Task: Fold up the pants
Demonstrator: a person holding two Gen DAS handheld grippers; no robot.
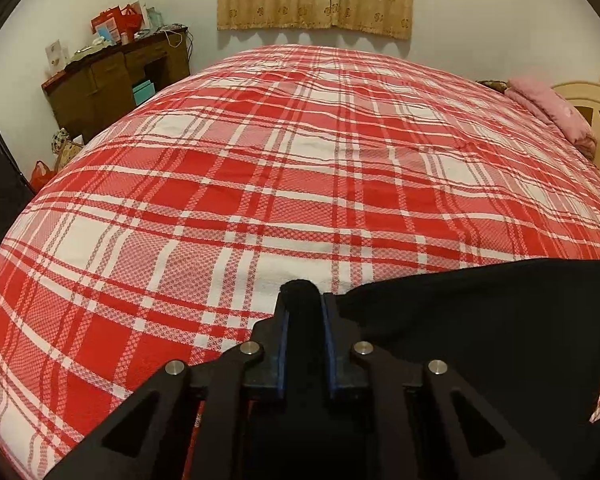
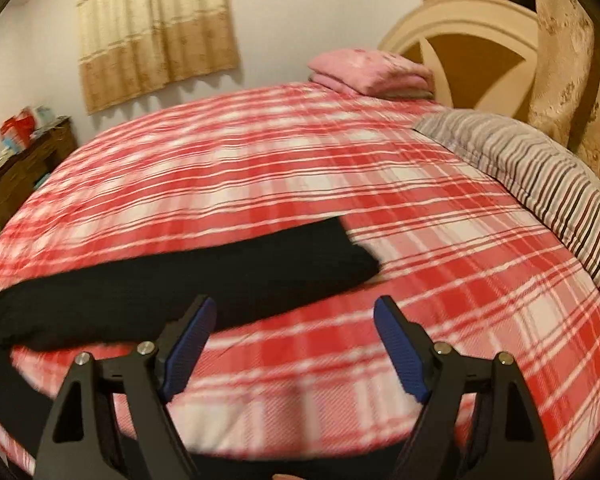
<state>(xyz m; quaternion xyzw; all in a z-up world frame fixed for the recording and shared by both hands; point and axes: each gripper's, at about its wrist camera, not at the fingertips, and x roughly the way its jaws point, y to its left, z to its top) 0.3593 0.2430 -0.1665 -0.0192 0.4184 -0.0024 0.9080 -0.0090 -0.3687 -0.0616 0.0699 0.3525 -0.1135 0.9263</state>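
Black fabric, matte and without visible seams or pockets, makes up the pants [image 1: 480,320]; they lie on the red-and-white plaid bedspread [image 1: 260,160], spreading to the right of my left gripper [image 1: 303,300]. My left gripper is clenched on a bunched fold of the pants, the cloth standing up between its blue pads [image 1: 284,344] and poking out past the tips. In the right wrist view the pants [image 2: 180,280] stretch as a long dark band ahead and to the left of my right gripper [image 2: 294,312], one squared end reaching toward the middle of the bed. My right gripper is released, its jaws wide apart with only bedspread between them. That view is motion-blurred, so I cannot tell waistband from hem. The garment's near edge is cut off by the lower frame and the gripper bodies.
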